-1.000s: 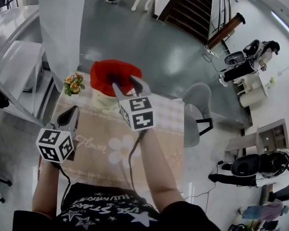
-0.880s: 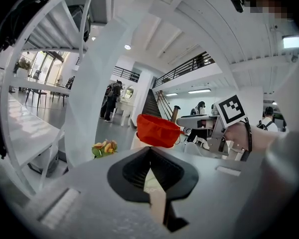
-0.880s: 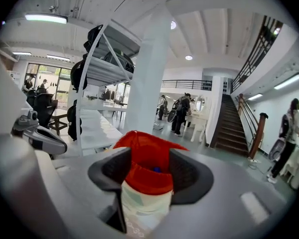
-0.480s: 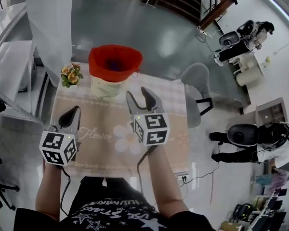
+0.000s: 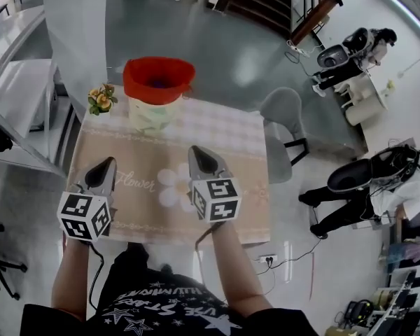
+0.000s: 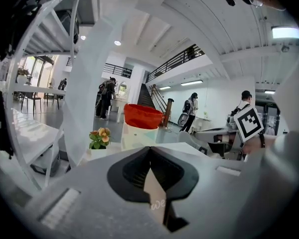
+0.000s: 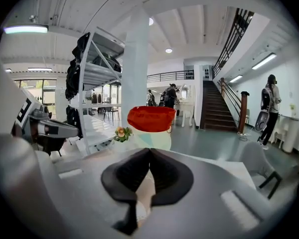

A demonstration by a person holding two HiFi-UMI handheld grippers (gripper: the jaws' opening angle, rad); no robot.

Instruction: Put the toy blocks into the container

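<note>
Red-rimmed container [image 5: 175, 94] shows its inside only overhead.

Counter stock, counted

Claws: two, the left claw [image 5: 106, 162] and the right claw [image 5: 197, 151]. Red-lined container [image 5: 158, 82]: one. Flower pot [image 5: 102, 99]: one. Counter [image 5: 232, 131]: one. Grey chair [image 5: 283, 109]: one.

My black shirt [image 5: 154, 305] shows white stars; the grey left tool [image 5: 106, 162] and right tool [image 5: 197, 152] carry black-and-white marker cubes [image 5: 82, 215] and black cables [image 5: 96, 268].
</note>
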